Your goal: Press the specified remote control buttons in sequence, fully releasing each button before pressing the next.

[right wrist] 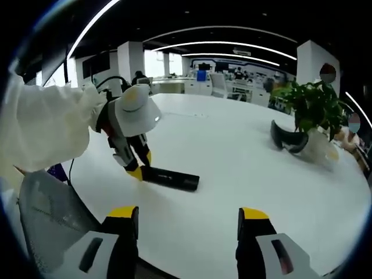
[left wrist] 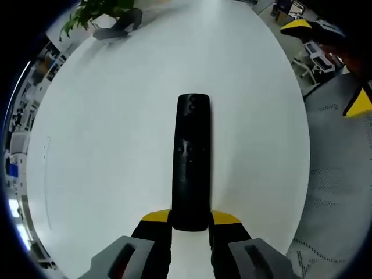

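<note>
In the left gripper view, a potted green plant is standing at the far edge of the white table, its leaves spilling over the pot, with a dark curved object lying just beside it. The left gripper is clamping its yellow-tipped jaws on the near end of the black remote control, which is lying flat on the table and pointing away from the camera.

In the right gripper view, the plant is sitting in a pale pot on the right. The right gripper is hanging with its jaws wide apart, holding nothing, well short of the remote control, which the left gripper is gripping at one end
</note>
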